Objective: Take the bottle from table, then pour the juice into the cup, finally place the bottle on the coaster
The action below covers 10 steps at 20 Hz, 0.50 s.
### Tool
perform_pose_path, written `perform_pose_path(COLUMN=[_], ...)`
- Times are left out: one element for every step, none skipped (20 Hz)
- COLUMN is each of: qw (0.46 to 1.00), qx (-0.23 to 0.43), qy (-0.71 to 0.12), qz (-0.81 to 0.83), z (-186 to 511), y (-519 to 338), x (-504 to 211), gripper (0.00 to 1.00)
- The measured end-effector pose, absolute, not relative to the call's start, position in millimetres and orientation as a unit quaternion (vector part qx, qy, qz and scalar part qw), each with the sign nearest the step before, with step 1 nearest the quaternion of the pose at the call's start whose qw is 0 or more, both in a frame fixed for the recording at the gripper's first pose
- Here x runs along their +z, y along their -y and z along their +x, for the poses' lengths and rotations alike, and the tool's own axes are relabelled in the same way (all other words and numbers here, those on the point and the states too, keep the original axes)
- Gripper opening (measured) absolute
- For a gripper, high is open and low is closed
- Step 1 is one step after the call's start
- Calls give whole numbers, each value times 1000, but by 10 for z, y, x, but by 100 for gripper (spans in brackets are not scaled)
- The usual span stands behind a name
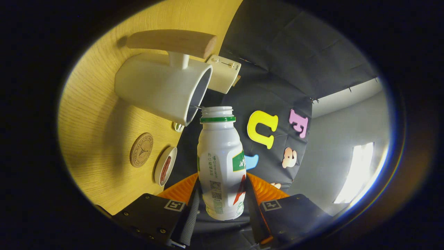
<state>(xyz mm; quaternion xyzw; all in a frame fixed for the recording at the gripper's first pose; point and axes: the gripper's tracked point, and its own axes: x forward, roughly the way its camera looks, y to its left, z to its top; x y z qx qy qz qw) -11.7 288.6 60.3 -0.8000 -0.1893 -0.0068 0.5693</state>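
The whole view is rolled, so the wooden desk (93,114) stands like a wall on the left side. Against it, nearest the fingers, lies a round cork coaster (141,150), with a small white dish (165,170) holding something reddish just beside it. Further along the desk stands the white cup (163,88), its wooden handle (171,42) on the far side and its dark mouth turned toward the bottle. A small cream box with a switch (223,73) sits just beyond the cup rim, at the desk's edge.

The hand-held gripper (221,205) is clenched on the white bottle (221,163): both fingers press its lower body, one on each flank, and the bottle fills the gap between them. The bottle is uncapped, with a green ring under its open neck (217,111). That neck lies right at the cup's lip, touching it or nearly so; which, I cannot tell.

To the right of the bottle there is open room, back to the booth's dark cloth wall (288,52) and a bright window-like patch (357,173).
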Motion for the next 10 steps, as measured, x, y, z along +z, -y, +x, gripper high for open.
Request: perform_pose_path(qw=[567, 566, 565, 563, 562, 560, 558, 556, 554, 552], qx=[-7, -7, -7, -7, -7, -6, -7, -7, -7, -8], qy=[191, 192, 193, 194, 195, 196, 198, 199, 201, 203], qz=[-801, -802, -802, -803, -804, -805, -806, -807, -808, -809], z=[-123, -118, -105, -86, -71, -67, -71, -74, -85, -92], y=[-2887, -2891, -2909, -2939, -2960, -2969, -2976, -2989, -2989, -2989], x=[599, 612, 624, 645, 666, 666, 664, 660, 670, 665], gripper=[65, 65, 65, 65, 65, 65, 65, 65, 65, 65])
